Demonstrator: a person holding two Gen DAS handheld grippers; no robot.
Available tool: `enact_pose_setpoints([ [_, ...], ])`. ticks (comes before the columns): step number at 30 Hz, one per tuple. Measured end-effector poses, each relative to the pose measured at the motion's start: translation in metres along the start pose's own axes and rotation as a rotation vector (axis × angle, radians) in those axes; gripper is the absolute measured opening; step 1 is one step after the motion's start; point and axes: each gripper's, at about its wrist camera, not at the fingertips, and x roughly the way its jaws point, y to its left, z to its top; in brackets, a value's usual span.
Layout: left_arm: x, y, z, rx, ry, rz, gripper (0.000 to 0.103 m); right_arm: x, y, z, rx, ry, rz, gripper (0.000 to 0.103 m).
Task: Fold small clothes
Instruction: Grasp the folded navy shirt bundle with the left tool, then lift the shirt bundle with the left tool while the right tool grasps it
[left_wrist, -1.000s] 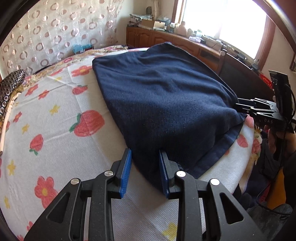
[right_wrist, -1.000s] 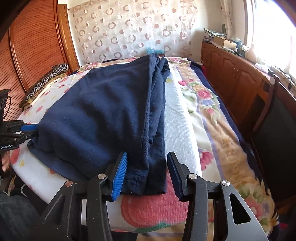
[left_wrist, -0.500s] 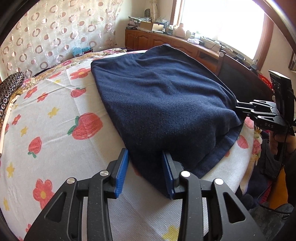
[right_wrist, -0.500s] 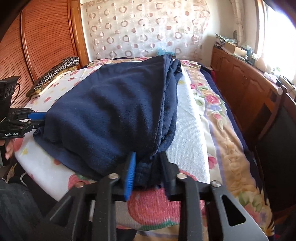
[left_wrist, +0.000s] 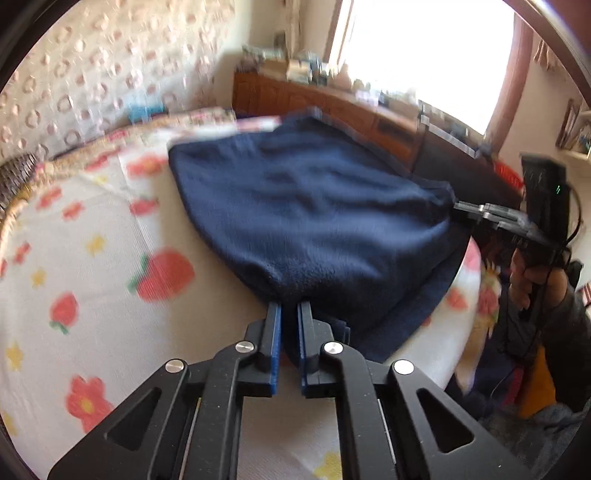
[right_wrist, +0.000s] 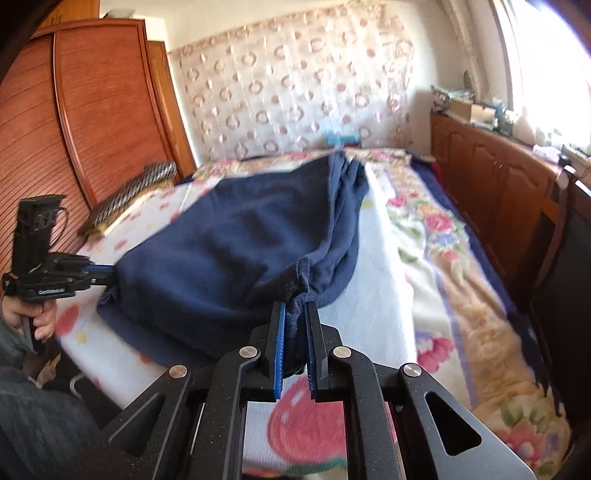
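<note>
A dark blue cloth (left_wrist: 314, 221) lies on the bed (left_wrist: 92, 295). The left tongs (left_wrist: 289, 306) pinch its near corner. The right tongs (right_wrist: 294, 308) are closing, squeezing the other near corner. Both corners are lifted a little off the flowery sheet.

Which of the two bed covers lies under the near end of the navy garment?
The white cover printed with strawberries; the navy garment rests on it. The rose-patterned blanket lies bare beside it, toward the wooden cabinets.
</note>
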Motion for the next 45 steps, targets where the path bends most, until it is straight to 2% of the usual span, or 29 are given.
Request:
enact_pose_setpoints([
  [5,-0.022,0.002,0.031,-0.009,-0.090,0.007,0.008,-0.009,0.002,0.021,-0.013,-0.106,0.004,0.009],
  [11,-0.016,0.022,0.078,-0.007,-0.134,0.030,0.008,0.001,0.000,0.065,-0.059,-0.161,0.001,0.009],
  [18,0.013,0.057,0.118,-0.050,-0.153,0.062,0.007,0.048,0.001,0.104,-0.101,-0.151,-0.021,0.009],
  [27,0.060,0.098,0.154,-0.091,-0.114,0.072,0.007,0.104,-0.009,0.130,-0.154,-0.117,-0.024,0.009],
  [29,0.071,0.107,0.160,-0.095,-0.106,0.084,0.003,0.116,-0.018,0.136,-0.139,-0.100,-0.037,0.009],
  [35,0.088,0.132,0.161,-0.147,-0.080,0.064,0.003,0.157,-0.028,0.153,-0.084,-0.016,-0.067,0.009],
  [39,0.088,0.140,0.159,-0.170,-0.080,0.075,0.004,0.163,-0.025,0.165,-0.086,-0.001,-0.070,0.009],
  [42,0.089,0.145,0.156,-0.177,-0.074,0.035,0.019,0.158,-0.021,0.168,-0.075,-0.017,-0.076,0.009],
  [45,0.092,0.146,0.157,-0.169,-0.075,0.047,0.024,0.156,-0.021,0.168,-0.073,-0.037,-0.081,0.009],
])
